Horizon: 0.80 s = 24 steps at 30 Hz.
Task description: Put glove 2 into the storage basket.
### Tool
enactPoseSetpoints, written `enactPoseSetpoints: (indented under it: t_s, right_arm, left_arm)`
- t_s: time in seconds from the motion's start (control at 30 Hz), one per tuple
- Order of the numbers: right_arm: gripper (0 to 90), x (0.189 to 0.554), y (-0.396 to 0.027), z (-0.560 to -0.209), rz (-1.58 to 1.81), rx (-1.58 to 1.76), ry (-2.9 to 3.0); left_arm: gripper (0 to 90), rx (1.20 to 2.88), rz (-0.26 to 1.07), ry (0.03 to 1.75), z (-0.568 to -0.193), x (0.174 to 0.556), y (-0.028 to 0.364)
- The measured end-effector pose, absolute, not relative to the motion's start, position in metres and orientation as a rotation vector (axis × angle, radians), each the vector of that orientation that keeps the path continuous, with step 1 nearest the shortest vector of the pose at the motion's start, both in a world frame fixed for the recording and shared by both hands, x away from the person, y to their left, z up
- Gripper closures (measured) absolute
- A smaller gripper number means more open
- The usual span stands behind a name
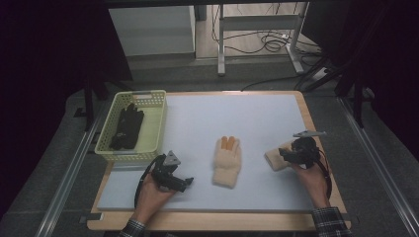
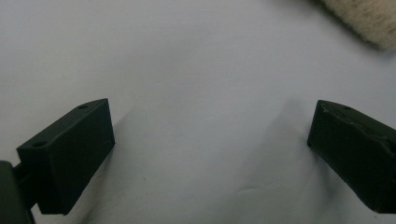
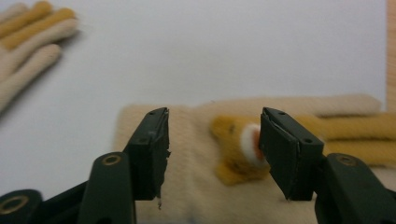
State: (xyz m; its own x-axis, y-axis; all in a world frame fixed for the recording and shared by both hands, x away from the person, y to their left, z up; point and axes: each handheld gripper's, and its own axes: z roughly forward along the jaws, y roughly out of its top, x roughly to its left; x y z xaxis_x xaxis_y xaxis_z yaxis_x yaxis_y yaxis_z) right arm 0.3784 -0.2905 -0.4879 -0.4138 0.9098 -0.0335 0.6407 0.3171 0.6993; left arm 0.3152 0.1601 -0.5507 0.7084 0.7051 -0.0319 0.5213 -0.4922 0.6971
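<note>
The second cream glove (image 3: 196, 186) lay near the mat's right edge (image 1: 302, 148), beneath the right gripper (image 3: 214, 149), whose jaws stood half-open around its orange patch, apparently not yet pinching. Soft, light and limp, it should bunch easily; the cuff looked the surest hold. The left gripper (image 2: 210, 140) rested wide open, empty, over bare mat with free room toward the basket (image 1: 153, 128).

No text, label, brand, number or sign can be read anywhere here.
</note>
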Motion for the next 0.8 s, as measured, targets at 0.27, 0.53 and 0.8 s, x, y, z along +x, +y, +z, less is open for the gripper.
enactPoseSetpoints:
  t_s: [0.27,0.53,0.8]
  right_arm:
    - [40.7,0.388,-0.296,-0.505,0.762,1.425,2.129]
    - [64.5,0.386,-0.304,-0.508,0.809,1.42,2.111]
    - [64.6,0.377,-0.296,-0.486,0.932,1.286,2.136]
  left_arm:
    - [0.8,2.208,0.337,0.928,-0.551,0.315,0.16]
    - [0.8,2.208,0.337,0.928,-0.551,0.315,0.16]
    - [0.8,2.208,0.337,0.928,-0.551,0.315,0.16]
